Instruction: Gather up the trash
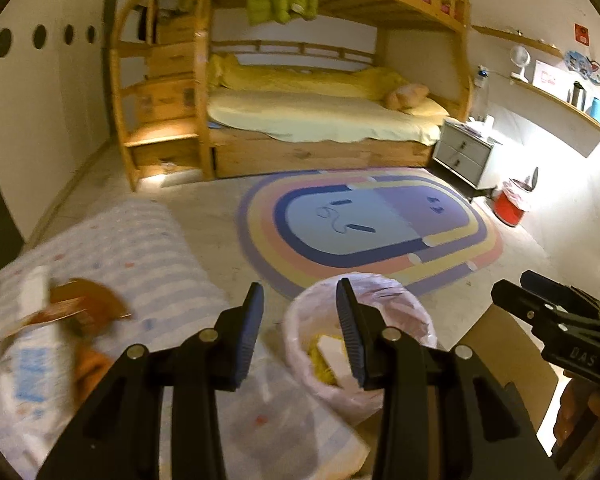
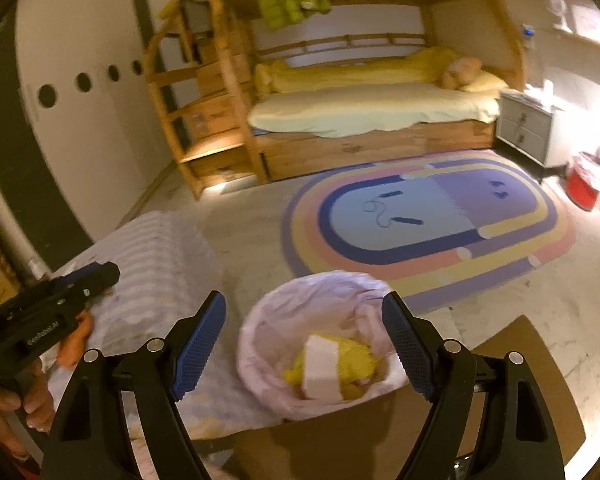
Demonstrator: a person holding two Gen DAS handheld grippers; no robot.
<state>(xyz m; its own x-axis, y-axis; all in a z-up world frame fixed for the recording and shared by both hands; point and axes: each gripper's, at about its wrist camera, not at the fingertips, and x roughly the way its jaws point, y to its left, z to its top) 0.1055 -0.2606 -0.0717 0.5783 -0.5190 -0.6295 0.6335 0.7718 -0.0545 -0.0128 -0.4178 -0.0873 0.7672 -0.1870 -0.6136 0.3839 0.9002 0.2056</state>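
Note:
A bin lined with a pink bag (image 1: 396,316) (image 2: 300,312) stands on the floor below both grippers, holding yellow scraps (image 2: 356,360) and a white strip (image 2: 320,364). My left gripper (image 1: 300,332) is open and empty, above the gap between the bin and a striped cloth surface (image 1: 140,248). A brown wrapper (image 1: 80,308) and a white-blue packet (image 1: 36,368) lie blurred on that cloth, left of the left gripper. My right gripper (image 2: 304,344) is open and empty, right over the bin. It also shows at the right of the left wrist view (image 1: 512,288).
A brown cardboard sheet (image 2: 520,360) lies by the bin. A rainbow rug (image 1: 372,220) covers the floor ahead. Behind stand a wooden bunk bed (image 1: 320,120), a grey nightstand (image 1: 464,152) and a red bucket (image 1: 512,204) at the right wall.

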